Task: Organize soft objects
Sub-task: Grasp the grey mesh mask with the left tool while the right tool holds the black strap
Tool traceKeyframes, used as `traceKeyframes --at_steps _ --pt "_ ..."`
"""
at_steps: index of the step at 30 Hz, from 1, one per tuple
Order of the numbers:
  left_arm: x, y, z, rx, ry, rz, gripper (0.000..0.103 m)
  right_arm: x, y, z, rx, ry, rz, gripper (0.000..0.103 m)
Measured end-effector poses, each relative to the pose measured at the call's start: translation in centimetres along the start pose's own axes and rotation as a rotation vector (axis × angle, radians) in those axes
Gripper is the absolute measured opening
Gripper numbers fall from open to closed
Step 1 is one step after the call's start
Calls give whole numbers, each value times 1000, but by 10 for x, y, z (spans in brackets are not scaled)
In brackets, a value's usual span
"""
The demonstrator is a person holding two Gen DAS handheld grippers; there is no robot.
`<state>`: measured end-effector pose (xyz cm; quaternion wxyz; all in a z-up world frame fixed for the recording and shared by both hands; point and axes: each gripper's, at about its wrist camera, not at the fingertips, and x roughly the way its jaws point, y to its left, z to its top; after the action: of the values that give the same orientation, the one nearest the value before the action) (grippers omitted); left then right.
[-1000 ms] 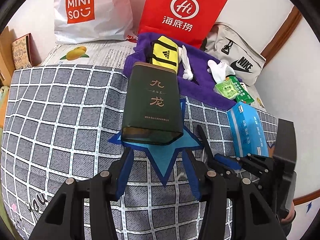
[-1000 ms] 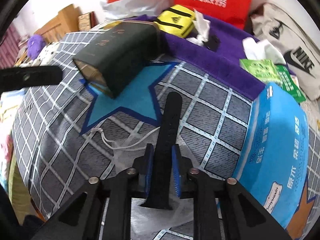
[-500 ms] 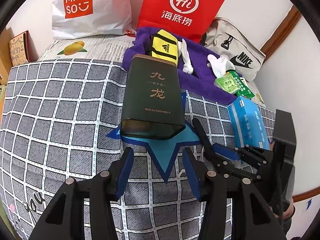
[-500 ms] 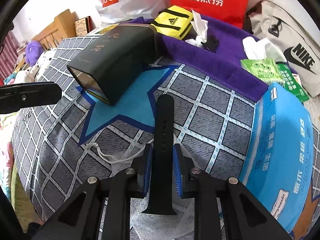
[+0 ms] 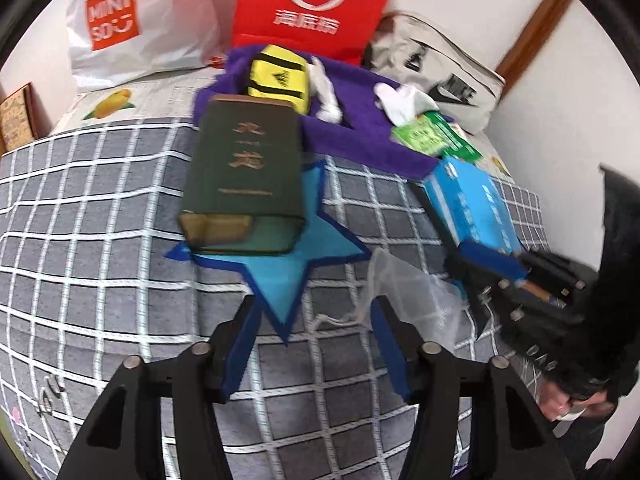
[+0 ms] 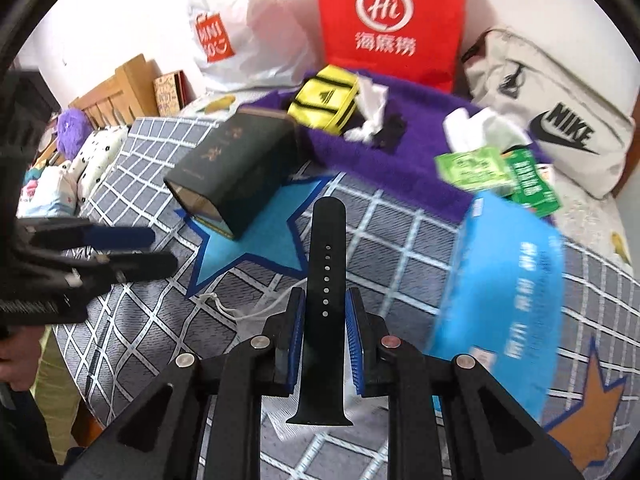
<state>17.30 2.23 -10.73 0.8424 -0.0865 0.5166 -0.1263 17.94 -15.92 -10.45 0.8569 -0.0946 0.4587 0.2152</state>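
Observed on a grey checked bedcover (image 5: 100, 208) with a blue star patch (image 5: 280, 272). At far left of the right wrist view lie a purple plush (image 6: 71, 128) and spotted cushions by a wooden headboard (image 6: 116, 92), well apart from the work area. Against the back wall stand a white MINISO bag (image 5: 132, 28) and a red paper bag (image 5: 316, 4). A dark green box (image 5: 244, 176) lies on its side, its open end overlapping the star. Behind it a purple towel (image 5: 360, 136) carries a yellow pouch (image 5: 280, 80), crumpled white tissue (image 5: 328, 96) and green packets (image 5: 432, 136). A grey Nike bag (image 6: 560, 120) leans at the right rear. A blue tissue pack (image 5: 476, 208) lies right of the star, close beside the right gripper (image 6: 324, 320) and crowding that side. The left gripper (image 5: 316, 344) has just been widening; its jaws stand apart with nothing pressed between them, above the star's lower point, and a sheer mesh drawstring pouch (image 5: 404, 292) lies on the cover just beyond its right finger. The right gripper is closed narrowly on a black watch strap (image 6: 326, 264), pads against both edges, strap lifted clear of the cover and pointing toward the green box. The mesh pouch's cord lies below the strap.
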Motion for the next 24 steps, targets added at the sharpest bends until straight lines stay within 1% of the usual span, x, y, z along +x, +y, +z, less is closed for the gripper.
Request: traceKeyframes --at_steps 4,9,16,18,20,22,24 --pt "10 -21 -5 52 21 -23 57 -22 -8 -2 -1 -44 -27 20" --pt "28 -44 -9 100 53 -74 69 -43 -28 -12 31 -77 -61 20" --pt "63 -70 -8 174 116 -110 71 -57 -60 -24 93 -94 -102 20" --pt "71 -77 -9 202 140 -121 76 -61 -67 -25 105 -101 -115 20" --pt "74 -82 -10 226 139 -124 83 -64 -73 -27 121 -112 -120 20" --pt "76 -89 -11 255 140 -115 85 -66 -79 -28 133 -118 -119 21" --pt "78 -94 -12 276 141 -110 90 -67 -81 -29 136 -122 -124 21"
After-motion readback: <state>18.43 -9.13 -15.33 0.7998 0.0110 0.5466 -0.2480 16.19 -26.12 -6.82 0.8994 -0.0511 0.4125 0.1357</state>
